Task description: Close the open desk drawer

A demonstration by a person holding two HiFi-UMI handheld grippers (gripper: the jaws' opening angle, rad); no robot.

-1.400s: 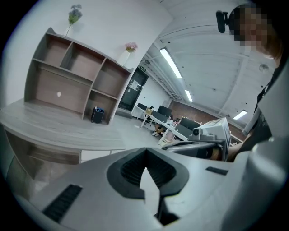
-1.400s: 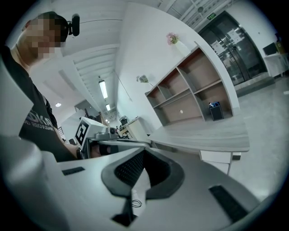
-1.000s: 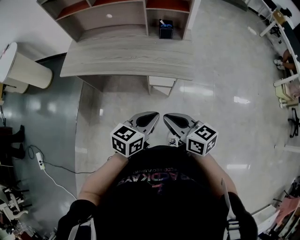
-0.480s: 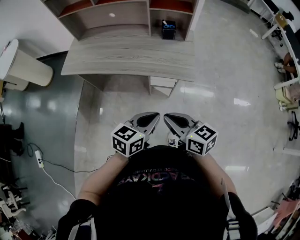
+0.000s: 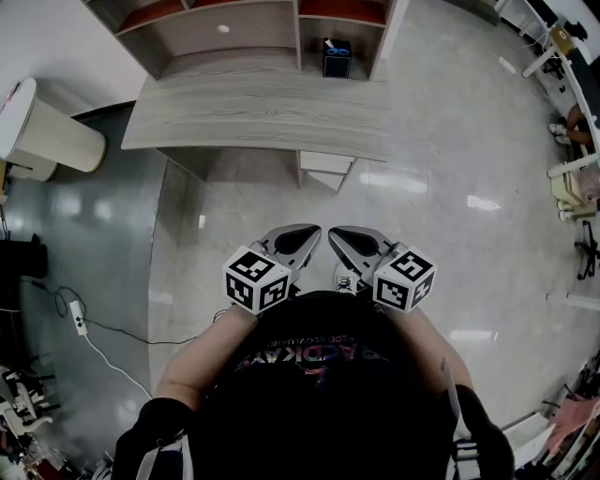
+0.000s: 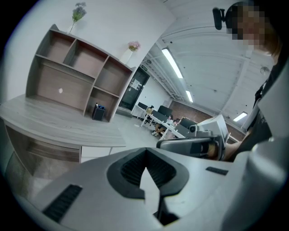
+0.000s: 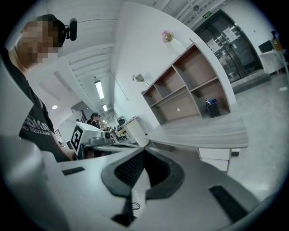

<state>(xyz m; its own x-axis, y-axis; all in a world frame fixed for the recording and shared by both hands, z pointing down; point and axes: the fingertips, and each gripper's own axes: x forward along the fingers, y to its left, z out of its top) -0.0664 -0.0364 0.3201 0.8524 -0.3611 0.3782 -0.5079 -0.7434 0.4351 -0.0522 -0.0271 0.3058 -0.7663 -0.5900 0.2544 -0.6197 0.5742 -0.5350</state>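
Note:
A grey wood-grain desk (image 5: 258, 117) stands ahead of me, with a white drawer unit (image 5: 323, 170) under its right part. One drawer (image 5: 322, 162) sticks out a little past the desk's front edge; it shows as a white front in the left gripper view (image 6: 101, 152) and the right gripper view (image 7: 216, 154). My left gripper (image 5: 298, 237) and right gripper (image 5: 345, 240) hang side by side close to my body, well short of the desk. Both are shut with nothing between the jaws.
An open shelf unit (image 5: 244, 28) stands at the back of the desk with a small dark box (image 5: 336, 58) in one bay. A round cream stand (image 5: 42, 136) is at the left, a cable with a power strip (image 5: 77, 321) lies on the floor, and office furniture (image 5: 572, 141) lines the right.

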